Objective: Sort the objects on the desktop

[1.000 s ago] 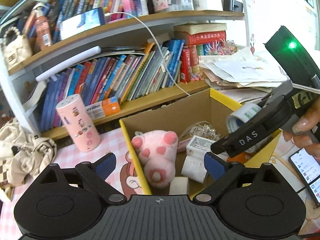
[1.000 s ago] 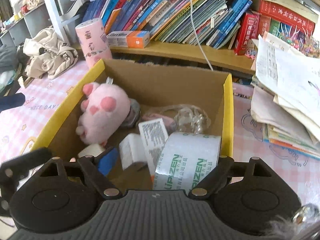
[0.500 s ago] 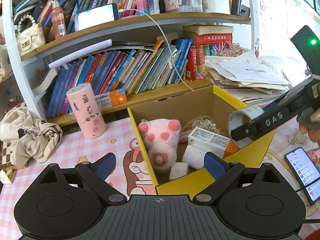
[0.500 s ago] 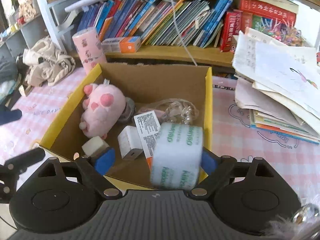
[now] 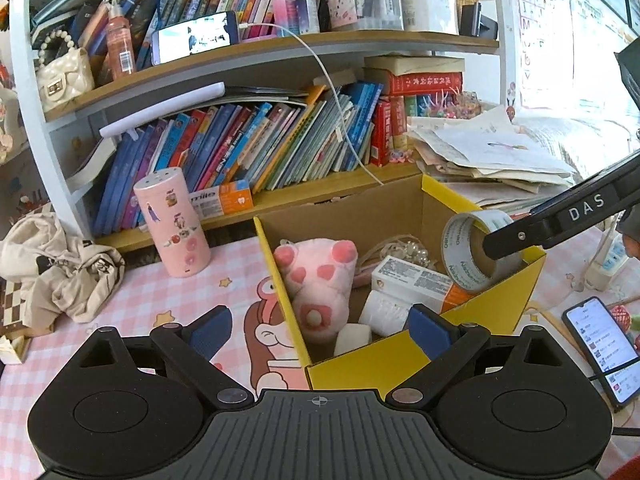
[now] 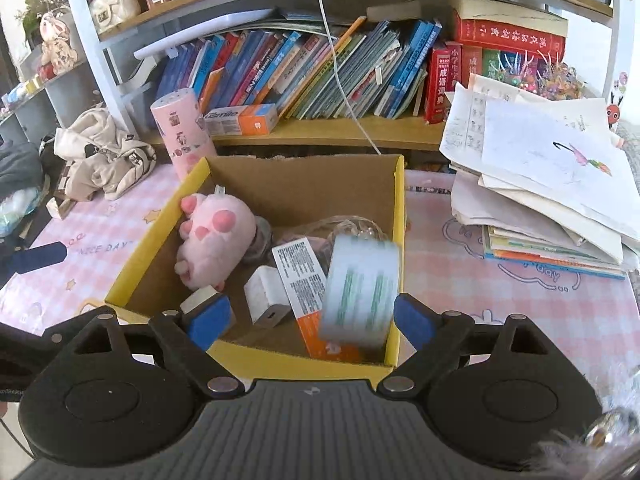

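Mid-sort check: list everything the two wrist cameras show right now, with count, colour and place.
cardboard box: 1, brown with yellow rim, on the pink mat
plush paw: 1, pink, in the box, left side
tape roll: 1, whitish with green print, blurred, in the box's right near corner, clear of both pads
carton: 1, white and orange, in the box
charger: 1, white, in the box
pink cylinder: 1, on the mat left of the box
cloth bag: 1, beige, far left
paper stack: 1, right of the box
phone: 1, screen lit, right edge
books: many, shelf
left tool: open, empty
right tool: open, empty
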`<state>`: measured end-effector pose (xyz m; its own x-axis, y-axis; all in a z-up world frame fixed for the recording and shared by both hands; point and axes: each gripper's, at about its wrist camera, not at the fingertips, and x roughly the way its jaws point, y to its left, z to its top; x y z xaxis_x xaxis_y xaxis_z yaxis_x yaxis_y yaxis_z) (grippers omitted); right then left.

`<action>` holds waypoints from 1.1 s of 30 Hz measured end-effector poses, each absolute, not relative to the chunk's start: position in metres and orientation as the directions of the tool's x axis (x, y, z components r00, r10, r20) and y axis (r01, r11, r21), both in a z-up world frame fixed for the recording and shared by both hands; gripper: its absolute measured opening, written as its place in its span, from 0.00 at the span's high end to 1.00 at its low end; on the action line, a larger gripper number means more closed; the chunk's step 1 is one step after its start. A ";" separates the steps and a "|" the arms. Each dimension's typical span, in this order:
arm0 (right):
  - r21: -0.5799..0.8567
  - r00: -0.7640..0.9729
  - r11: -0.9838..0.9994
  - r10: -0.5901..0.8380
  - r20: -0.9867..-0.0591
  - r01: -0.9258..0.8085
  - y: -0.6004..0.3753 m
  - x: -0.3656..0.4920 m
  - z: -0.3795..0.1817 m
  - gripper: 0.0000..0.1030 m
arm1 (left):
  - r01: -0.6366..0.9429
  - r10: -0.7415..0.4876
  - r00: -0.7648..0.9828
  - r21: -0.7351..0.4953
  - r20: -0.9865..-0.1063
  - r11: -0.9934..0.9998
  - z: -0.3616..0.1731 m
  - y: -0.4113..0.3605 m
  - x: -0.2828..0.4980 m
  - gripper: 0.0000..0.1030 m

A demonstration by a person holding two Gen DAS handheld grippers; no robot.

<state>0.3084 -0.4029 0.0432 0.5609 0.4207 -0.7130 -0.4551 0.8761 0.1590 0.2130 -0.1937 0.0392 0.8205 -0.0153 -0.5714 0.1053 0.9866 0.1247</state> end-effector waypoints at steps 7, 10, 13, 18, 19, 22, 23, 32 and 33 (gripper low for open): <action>0.162 0.559 0.888 0.403 -0.725 -0.430 -0.409 0.301 0.038 0.14 | 0.118 -0.029 0.822 0.121 -0.568 0.986 0.039 -0.195 0.211 0.06; 0.164 0.565 0.895 0.394 -0.725 -0.414 -0.412 0.296 0.036 0.14 | 0.129 -0.040 0.824 0.119 -0.565 0.985 0.039 -0.195 0.210 0.06; 0.167 0.573 0.907 0.377 -0.728 -0.386 -0.414 0.290 0.034 0.14 | 0.147 -0.054 0.826 0.121 -0.562 0.982 0.040 -0.193 0.208 0.06; 0.166 0.590 0.928 0.342 -0.731 -0.332 -0.413 0.278 0.028 0.14 | 0.164 -0.074 0.825 0.112 -0.560 0.980 0.040 -0.184 0.201 0.06; 0.163 0.596 0.933 0.332 -0.731 -0.320 -0.412 0.275 0.027 0.14 | 0.163 -0.075 0.824 0.108 -0.562 0.981 0.039 -0.181 0.199 0.06; 0.152 0.608 0.945 0.304 -0.733 -0.289 -0.408 0.265 0.023 0.13 | 0.160 -0.080 0.821 0.093 -0.565 0.983 0.039 -0.171 0.192 0.06; 0.145 0.610 0.948 0.294 -0.736 -0.282 -0.406 0.262 0.021 0.13 | 0.162 -0.084 0.820 0.088 -0.567 0.983 0.038 -0.168 0.189 0.06; 0.129 0.633 0.965 0.249 -0.733 -0.230 -0.380 0.229 0.015 0.12 | 0.163 -0.099 0.814 0.063 -0.572 0.985 0.037 -0.138 0.169 0.06; 0.122 0.638 0.966 0.242 -0.731 -0.226 -0.377 0.225 0.014 0.11 | 0.161 -0.099 0.814 0.058 -0.572 0.985 0.037 -0.135 0.167 0.06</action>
<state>0.2250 -0.3773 0.0137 0.6383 0.2416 -0.7309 -0.2257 0.9665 0.1224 0.1666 -0.1349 0.0366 0.8143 -0.0989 -0.5720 0.1607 0.9853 0.0583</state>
